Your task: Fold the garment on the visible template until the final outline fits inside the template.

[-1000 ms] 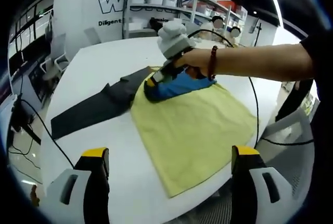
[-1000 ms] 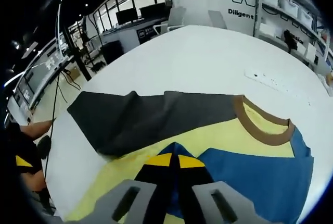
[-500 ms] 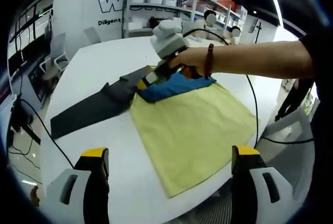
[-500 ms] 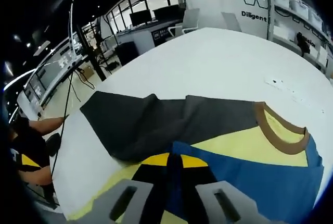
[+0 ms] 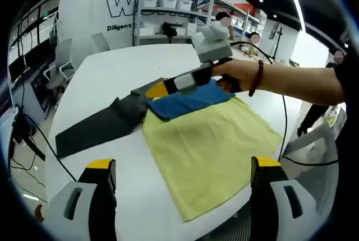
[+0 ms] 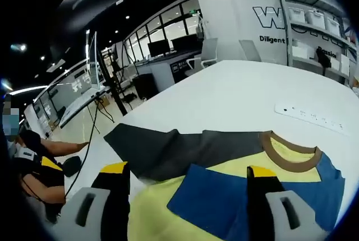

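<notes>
Where shelving (image 5: 168,5) stands, a white table (image 5: 106,73) spreads.

The left gripper view is looking from beyond the table edge, between its own spread jaws, across the whole garment (image 5: 196,134), with the right gripper (image 5: 154,91) entering from the right. The right gripper view is hovering close above the blue sleeve, facing the brown collar (image 6: 289,154). Both are sharing the dark sleeve (image 5: 98,126) and white table (image 6: 235,98).
</notes>
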